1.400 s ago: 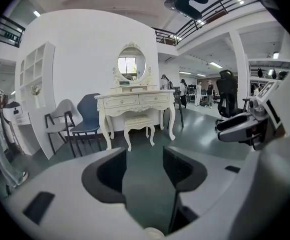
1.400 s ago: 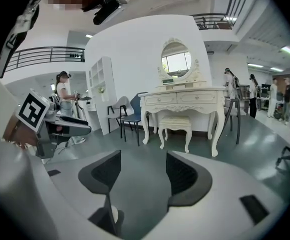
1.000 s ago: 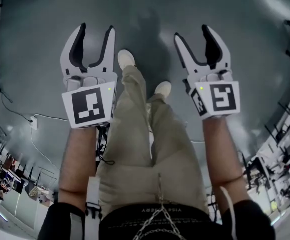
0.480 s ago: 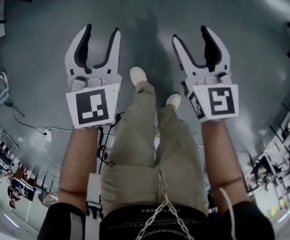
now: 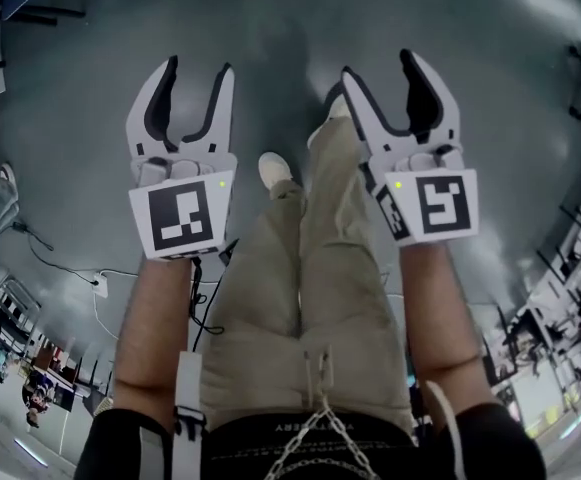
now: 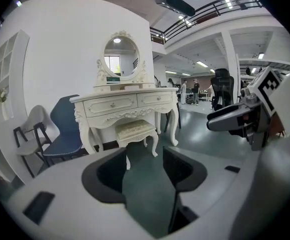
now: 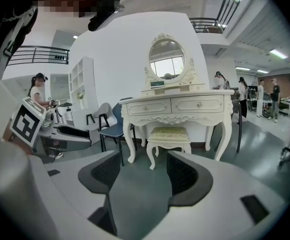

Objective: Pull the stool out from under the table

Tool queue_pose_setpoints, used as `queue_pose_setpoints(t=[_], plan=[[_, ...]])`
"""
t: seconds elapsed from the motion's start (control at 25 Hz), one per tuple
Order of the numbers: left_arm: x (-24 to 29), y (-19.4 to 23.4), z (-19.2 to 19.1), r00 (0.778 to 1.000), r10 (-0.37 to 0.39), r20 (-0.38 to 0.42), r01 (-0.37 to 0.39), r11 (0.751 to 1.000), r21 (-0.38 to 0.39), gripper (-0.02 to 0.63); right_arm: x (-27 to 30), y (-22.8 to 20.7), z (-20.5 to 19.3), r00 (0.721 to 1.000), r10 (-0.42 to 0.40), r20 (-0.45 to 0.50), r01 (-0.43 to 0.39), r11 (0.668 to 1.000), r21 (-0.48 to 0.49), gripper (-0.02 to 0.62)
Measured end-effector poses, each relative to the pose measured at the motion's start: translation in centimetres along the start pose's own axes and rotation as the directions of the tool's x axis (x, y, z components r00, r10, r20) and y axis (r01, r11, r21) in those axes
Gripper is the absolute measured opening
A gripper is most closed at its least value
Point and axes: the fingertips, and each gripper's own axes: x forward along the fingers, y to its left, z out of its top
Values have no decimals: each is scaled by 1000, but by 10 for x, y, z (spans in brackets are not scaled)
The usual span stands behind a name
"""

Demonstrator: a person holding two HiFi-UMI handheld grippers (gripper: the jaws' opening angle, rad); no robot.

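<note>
The left tool and right tool both gape wide, nothing between their jaws, above the grey floor. Well ahead, the cream cushioned stool stands under the white carved tabletop — between its legs.

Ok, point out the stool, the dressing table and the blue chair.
stool (image 7: 168, 132), right gripper view, on its cushioned seat
dressing table (image 7: 149, 107), right gripper view, on its left drawer front
blue chair (image 6: 64, 116), left gripper view, on its backrest
</note>
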Motion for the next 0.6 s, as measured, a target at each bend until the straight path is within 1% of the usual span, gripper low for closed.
queue_pose_setpoints(t=[0.12,0.24,0.4,0.48,0.6], plan=[[10,0,2,1000,10,-7,-10,1000,7,215,14,-12,1,1000,3,-7,-3,1000,-4,268],[23,10,12,999,37,-4,-37,999,-12,215,29,-20,6,1000,20,-16,-20,1000,-13,268],[45,18,33,997,70,20,-70,997,-22,215,46,-29,9,997,62,-41,-63,998,-22,268],[54,18,39,996,85,15,-84,996,-40,215,52,-32,13,994,90,-55,-91,995,-33,268],[68,15,44,996,90,4,-90,995,-46,215,60,-41,21,991,120,-61,-123,991,-48,268]])
